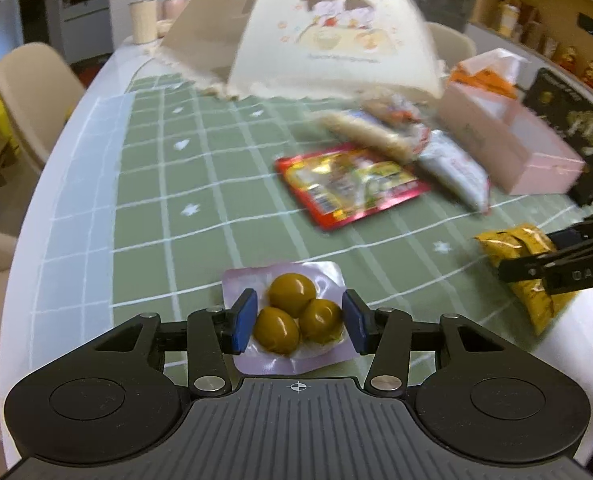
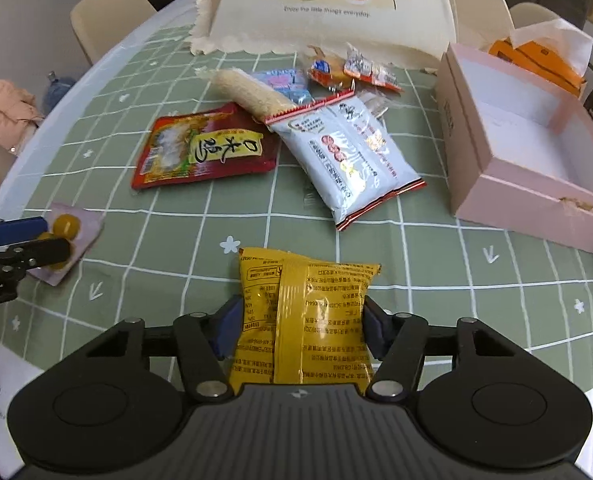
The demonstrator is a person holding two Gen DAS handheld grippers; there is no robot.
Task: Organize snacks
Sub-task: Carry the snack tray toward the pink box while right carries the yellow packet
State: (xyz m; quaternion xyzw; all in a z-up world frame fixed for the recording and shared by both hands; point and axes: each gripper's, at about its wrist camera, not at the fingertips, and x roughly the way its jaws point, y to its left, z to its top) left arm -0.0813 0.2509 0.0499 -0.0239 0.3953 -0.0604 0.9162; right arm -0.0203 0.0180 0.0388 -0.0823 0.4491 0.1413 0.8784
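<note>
The surface wears a sage-green cloth gridded in white lines with small white stars. A yellow snack packet carries dark print. The egg pouch is pale lilac around three olive-brown eggs. The open box is pink outside, white inside. A red packet shows yellow panels.

Round table under green checked cloth, beige chairs around it, wooden shelf with figurines, white wall
</note>
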